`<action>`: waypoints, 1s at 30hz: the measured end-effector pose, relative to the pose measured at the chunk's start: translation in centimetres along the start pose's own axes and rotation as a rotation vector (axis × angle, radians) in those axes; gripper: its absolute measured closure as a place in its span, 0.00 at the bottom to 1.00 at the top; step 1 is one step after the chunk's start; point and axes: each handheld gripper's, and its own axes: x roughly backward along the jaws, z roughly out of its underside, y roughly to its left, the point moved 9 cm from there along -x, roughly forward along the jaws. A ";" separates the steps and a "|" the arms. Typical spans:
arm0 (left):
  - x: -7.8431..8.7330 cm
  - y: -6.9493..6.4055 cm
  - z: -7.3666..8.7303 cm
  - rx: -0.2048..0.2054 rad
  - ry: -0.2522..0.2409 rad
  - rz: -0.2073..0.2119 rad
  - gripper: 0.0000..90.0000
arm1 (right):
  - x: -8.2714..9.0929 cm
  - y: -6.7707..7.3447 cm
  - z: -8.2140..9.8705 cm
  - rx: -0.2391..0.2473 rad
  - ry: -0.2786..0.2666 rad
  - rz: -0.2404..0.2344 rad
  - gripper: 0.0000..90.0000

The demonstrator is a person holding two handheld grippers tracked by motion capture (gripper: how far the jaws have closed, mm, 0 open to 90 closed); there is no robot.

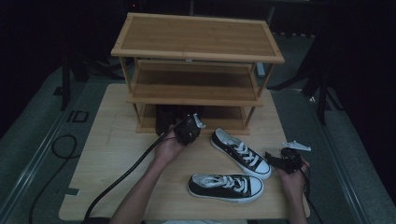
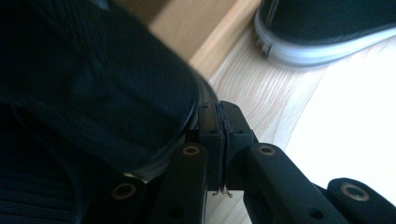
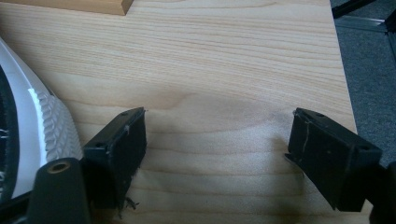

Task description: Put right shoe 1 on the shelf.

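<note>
A pair of black sneakers with white soles lies on the table in the high view: one (image 1: 241, 153) slanted near the rack, the other (image 1: 226, 186) nearer the front edge. A dark shoe (image 1: 164, 119) sits on the bottom shelf of the wooden rack (image 1: 196, 51). My left gripper (image 1: 184, 124) is at that shelf's front. In the left gripper view its jaws (image 2: 223, 116) stand shut together, right beside the dark shoe (image 2: 93, 84). My right gripper (image 1: 273, 160) rests open at the table's right, nothing between its jaws (image 3: 217, 149), a sneaker's white toe (image 3: 46, 126) at its left.
The three-shelf rack stands at the back of the light wooden table (image 1: 112, 154). A white-soled sneaker (image 2: 327, 42) lies beyond the left jaws. The table's right edge (image 3: 343, 84) is close to my right gripper, with grey floor (image 3: 373, 70) past it. A black cable (image 1: 121, 179) trails from the left gripper.
</note>
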 end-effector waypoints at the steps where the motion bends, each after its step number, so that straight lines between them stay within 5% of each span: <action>1: 0.1 0.0 -0.4 -0.001 -0.013 -0.003 0.99 | 0.0 0.0 0.0 -0.001 0.000 0.000 0.21; 7: -0.6 -0.3 -2.5 -0.040 -0.001 -0.031 1.00 | 0.0 0.0 0.0 0.002 0.000 0.000 0.21; 12: -2.3 -0.4 -3.7 -0.034 0.008 -0.042 1.00 | 0.0 0.0 0.0 0.000 0.000 -0.001 0.21; 23: -4.1 0.8 -3.0 0.000 0.082 -0.116 1.00 | 0.0 0.0 0.0 0.002 0.000 -0.002 0.21; 30: -3.9 0.7 -2.9 0.013 0.081 -0.110 1.00 | 0.0 0.0 0.0 0.002 0.000 -0.002 0.21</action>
